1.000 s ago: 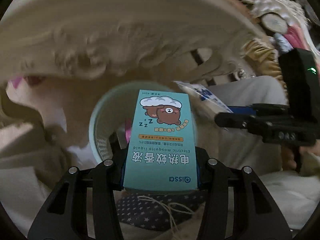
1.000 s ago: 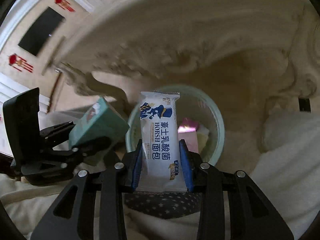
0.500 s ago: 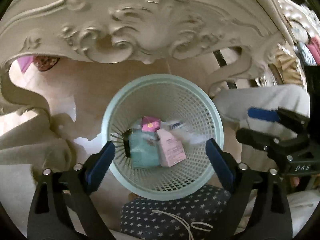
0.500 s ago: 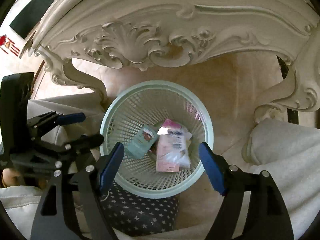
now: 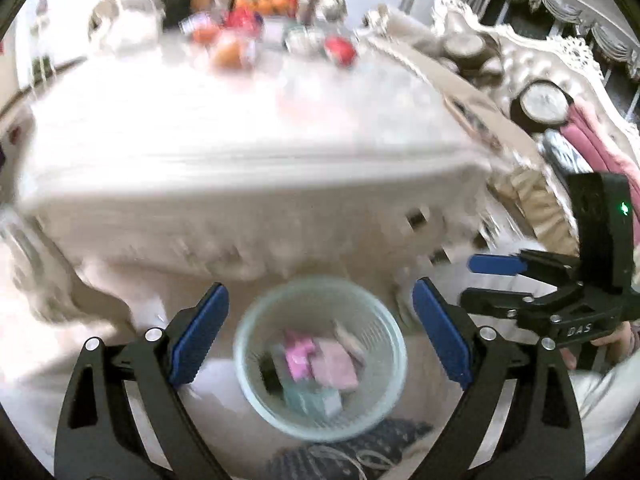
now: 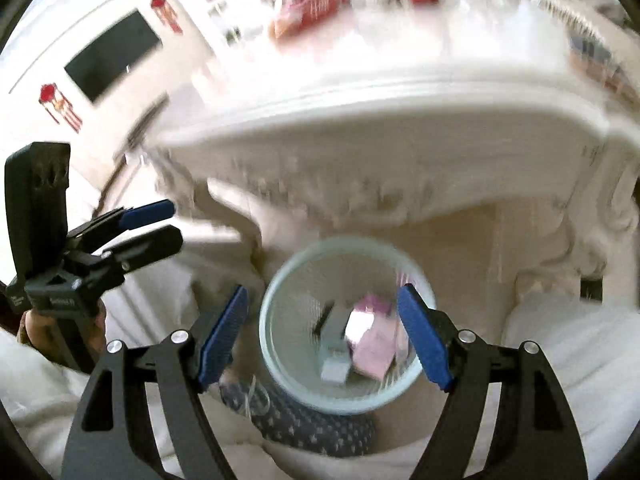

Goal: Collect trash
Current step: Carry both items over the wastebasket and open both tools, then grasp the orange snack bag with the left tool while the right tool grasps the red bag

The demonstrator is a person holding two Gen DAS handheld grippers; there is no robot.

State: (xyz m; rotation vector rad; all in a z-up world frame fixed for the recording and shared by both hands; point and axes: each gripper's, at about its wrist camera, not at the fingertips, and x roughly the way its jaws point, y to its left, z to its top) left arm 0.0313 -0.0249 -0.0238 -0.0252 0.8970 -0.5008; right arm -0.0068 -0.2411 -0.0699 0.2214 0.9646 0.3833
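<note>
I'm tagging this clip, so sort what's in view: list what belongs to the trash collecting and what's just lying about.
Part of the job:
- mesh wastebasket
- pink packet and teal box inside it
- left gripper, open, empty
- right gripper, open, empty

Just lying about:
- carved table
- blurred fruit and packets on it
- star-patterned cloth

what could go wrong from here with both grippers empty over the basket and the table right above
1. The carved table edge juts over the mesh waste basket; the open left gripper or right gripper might knock it when lifting.
2. The grippers sit close together and could collide.
3. Blur could spoil aiming at tabletop clutter.
</note>
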